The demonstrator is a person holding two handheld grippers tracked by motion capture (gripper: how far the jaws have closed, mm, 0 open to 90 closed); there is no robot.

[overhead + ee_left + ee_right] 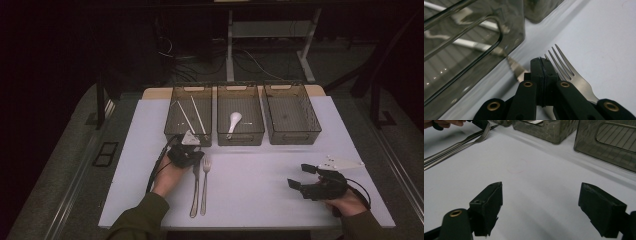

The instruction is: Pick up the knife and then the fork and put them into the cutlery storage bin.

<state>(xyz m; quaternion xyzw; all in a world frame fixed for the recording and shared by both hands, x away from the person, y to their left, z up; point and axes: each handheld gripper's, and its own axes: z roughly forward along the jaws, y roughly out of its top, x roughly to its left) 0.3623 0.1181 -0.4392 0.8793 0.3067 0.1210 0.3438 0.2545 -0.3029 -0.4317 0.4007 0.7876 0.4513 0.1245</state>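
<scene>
Left gripper view shows the left gripper [541, 67] with jaws pressed together on nothing, over a knife [514, 67], fork [565, 68] just right.

My sleeves [145, 212] are olive green. Both grippers are matte black: the left gripper [541, 72] shows brass-coloured rivets at its linkage, the right gripper [540, 207] blocky pads. Each carries a grey three-cornered plate [341, 163] and a black cable [159, 162].

Three bins [239, 121] (two chopsticks [192, 116]), one fork [205, 185].
</scene>
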